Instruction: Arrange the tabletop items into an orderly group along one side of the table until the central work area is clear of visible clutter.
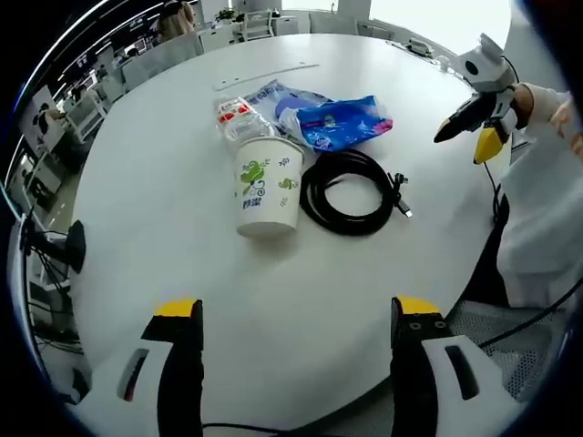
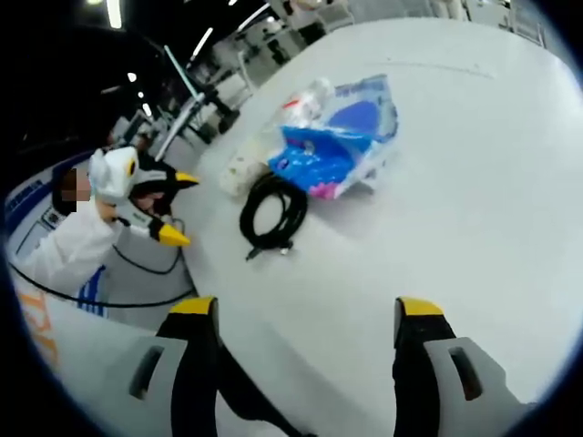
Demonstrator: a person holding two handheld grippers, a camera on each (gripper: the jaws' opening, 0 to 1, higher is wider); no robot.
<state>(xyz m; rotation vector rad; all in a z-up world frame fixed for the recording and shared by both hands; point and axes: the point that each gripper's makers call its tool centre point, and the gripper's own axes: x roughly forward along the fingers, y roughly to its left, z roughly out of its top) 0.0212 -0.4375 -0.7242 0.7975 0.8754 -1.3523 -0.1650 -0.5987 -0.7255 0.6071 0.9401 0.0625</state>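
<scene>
Four items sat clustered mid-table (image 1: 164, 264): cup (image 1: 268, 187), cable (image 1: 351, 191), blue bag (image 1: 342, 123), wrapper (image 1: 239, 114). Left claw (image 1: 296, 314) and right claw (image 2: 305, 314) both released, empty, hovering short — likely nothing sorted yet.

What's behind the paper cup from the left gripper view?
Behind the paper cup lie a clear plastic wrapper with red print and a blue packet. The cup hides the wrapper's near edge, and its inside isn't visible.

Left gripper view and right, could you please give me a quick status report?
Both grippers open, holding nothing. Cup, coiled cable, blue packets bunched mid-table, untouched. Nothing blocking.
</scene>
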